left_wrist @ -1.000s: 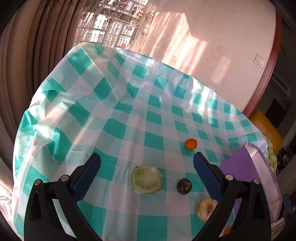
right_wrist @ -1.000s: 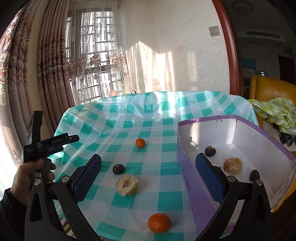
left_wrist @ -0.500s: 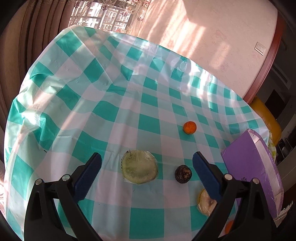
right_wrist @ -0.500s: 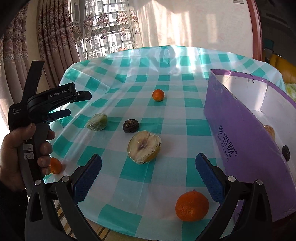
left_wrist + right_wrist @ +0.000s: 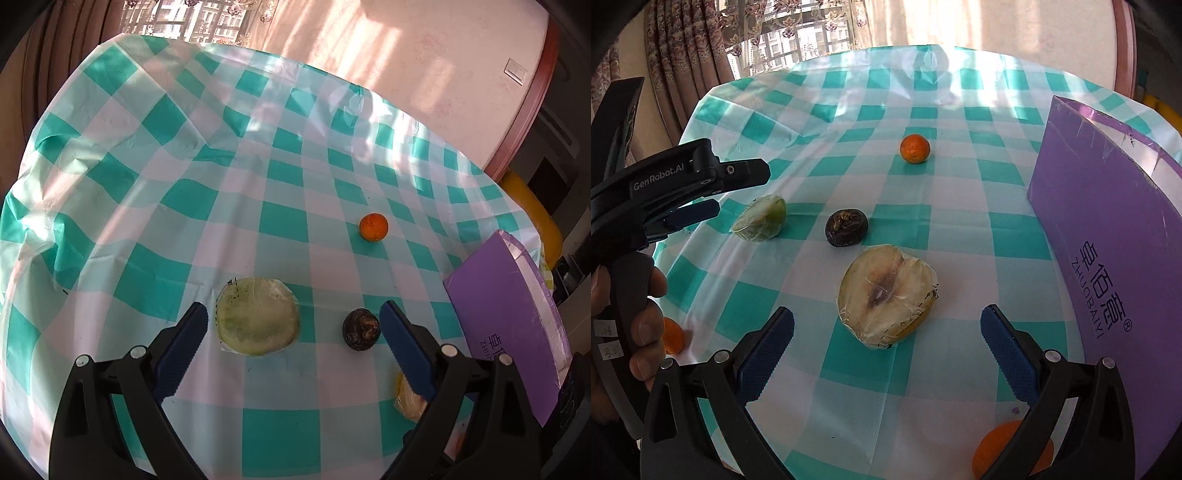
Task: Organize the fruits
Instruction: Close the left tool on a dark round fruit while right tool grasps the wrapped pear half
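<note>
Nearest the right tool [image 5: 886, 343], and just beyond its tips, lies a film-wrapped pale half fruit [image 5: 888, 295], cut face up on the checked bench [image 5: 923, 206]. This tool stands wide open with nothing between its blue pads. Taking that half fruit as the landmark: just beyond it sits a dark wrinkled fruit [image 5: 846, 228], to the left of which lies a wrapped green half fruit [image 5: 761, 218]; farther still is a small orange [image 5: 915, 148]. Nearer than the landmark, an orange [image 5: 997, 443] shows partly under the right finger, and another orange [image 5: 673, 336] peeks out by the person's hand [image 5: 635, 306] at the bench edge. The purple box [image 5: 1108, 236] stands to the landmark's right, near but apart; its inside is hidden from here.

The left tool [image 5: 291, 328] hangs over the green half fruit [image 5: 257, 316], which sits toward its left finger, with the dark fruit [image 5: 361, 329] just inside its right finger. Its jaws are closing but remain wide, pressing on nothing.

Judged from this, the step in hand is the approach: each tool is lining up on a loose fruit, none yet gripped. The next move likely calls for the right tool to go lower until its pads straddle the pale half, close gently on the slippery film, then carry it right into the box.
</note>
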A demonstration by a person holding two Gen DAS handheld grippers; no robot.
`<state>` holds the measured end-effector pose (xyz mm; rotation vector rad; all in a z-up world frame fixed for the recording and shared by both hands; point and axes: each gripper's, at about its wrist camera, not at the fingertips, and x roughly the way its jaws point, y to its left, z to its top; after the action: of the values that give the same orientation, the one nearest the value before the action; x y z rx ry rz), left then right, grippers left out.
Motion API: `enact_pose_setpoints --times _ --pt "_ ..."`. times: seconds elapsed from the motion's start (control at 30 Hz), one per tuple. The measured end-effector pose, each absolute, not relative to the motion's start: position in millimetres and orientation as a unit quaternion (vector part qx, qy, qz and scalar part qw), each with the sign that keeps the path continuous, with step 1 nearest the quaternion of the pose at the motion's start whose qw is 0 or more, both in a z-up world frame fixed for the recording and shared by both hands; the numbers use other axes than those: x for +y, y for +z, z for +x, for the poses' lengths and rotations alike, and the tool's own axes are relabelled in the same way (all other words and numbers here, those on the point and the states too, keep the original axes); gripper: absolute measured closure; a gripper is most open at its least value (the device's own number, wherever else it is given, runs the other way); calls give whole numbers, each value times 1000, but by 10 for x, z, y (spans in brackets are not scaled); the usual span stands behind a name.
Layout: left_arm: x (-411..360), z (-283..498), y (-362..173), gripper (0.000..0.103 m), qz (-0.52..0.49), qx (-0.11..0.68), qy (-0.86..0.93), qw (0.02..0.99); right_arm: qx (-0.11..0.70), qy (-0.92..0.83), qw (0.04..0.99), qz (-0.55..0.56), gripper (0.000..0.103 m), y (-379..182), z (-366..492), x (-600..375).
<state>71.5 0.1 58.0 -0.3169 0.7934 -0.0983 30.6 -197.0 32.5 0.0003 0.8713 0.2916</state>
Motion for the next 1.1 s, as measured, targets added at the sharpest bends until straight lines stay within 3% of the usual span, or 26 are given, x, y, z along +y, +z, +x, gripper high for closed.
enact_pose_setpoints --times 0.43,0.53,0.57,0.63,0.93,1.1 --pt "32 829 425 17 -153 411 -28 898 448 126 885 -22 6 208 615 -1773" --pt "-3 826 464 17 -146 400 -33 904 453 125 882 -29 21 167 643 -1745" --pt "-37 826 489 17 -139 397 -38 906 457 123 881 -28 35 143 657 -1751" --pt "-115 823 536 18 -129 392 -48 910 453 120 883 -25 40 139 659 -1771" --pt "-563 883 561 45 -76 402 -110 906 448 126 885 -3 45 157 570 -1882" --pt "-768 963 432 53 -52 427 -129 893 439 125 889 25 45 200 459 -2047"
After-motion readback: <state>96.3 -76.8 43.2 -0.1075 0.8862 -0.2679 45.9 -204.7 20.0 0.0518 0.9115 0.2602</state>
